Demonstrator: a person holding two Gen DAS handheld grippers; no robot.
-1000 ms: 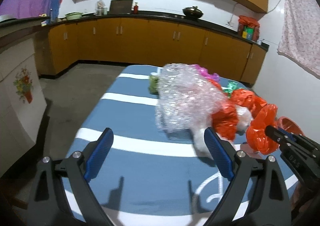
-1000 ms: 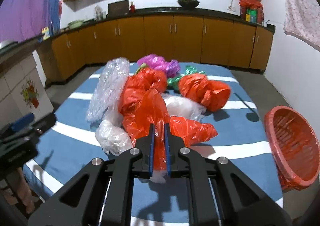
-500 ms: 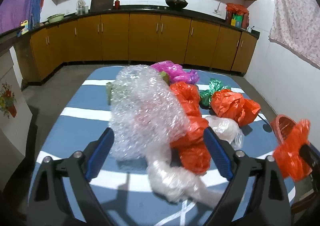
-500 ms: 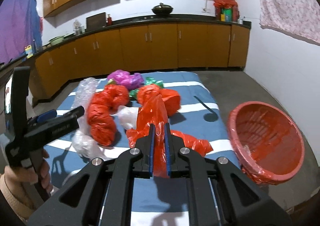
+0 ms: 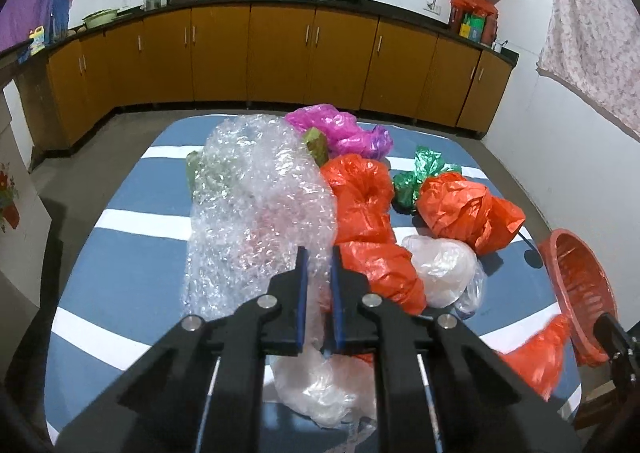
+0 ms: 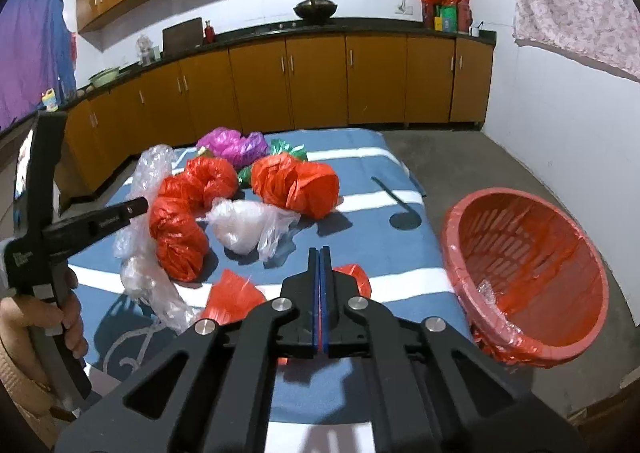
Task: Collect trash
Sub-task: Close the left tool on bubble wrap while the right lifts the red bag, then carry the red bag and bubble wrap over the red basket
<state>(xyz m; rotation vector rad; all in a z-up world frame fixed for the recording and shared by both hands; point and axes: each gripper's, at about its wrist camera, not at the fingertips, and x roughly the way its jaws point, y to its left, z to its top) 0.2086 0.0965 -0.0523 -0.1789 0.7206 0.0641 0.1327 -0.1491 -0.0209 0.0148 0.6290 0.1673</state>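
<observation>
Two handheld grippers work over a blue table with white stripes (image 6: 384, 173) covered in crumpled plastic trash, in a kitchen lined with orange-brown cabinets (image 6: 316, 81).

Seen from its own camera, the left gripper (image 5: 318, 259) has its blue-padded fingers drawn close together, pinching the near edge of a large sheet of clear bubble wrap (image 5: 260, 205). The bubble wrap lies heaped on the table, stretching away from the fingers toward the far side.

Touching the bubble wrap on its right is a long red plastic bag (image 5: 364, 213), bunched in two lumps. Beyond the bubble wrap's far end sits a magenta bag (image 5: 340, 129). To the right of the long red bag lie a green bag (image 5: 416, 177), a second red bag (image 5: 468, 209) and, nearer, a clear white bag (image 5: 440, 269).

The right gripper (image 6: 320, 253) has its fingers pressed fully together on a thin piece of red plastic film (image 6: 234, 297), which spreads out on both sides below the fingers. It hovers over the table's near right corner.

A red slotted basket (image 6: 532, 277), lined with red plastic, sits tilted just off the table's right edge, its open mouth facing the table. Something small and clear lies inside it; what it is cannot be made out.
</observation>
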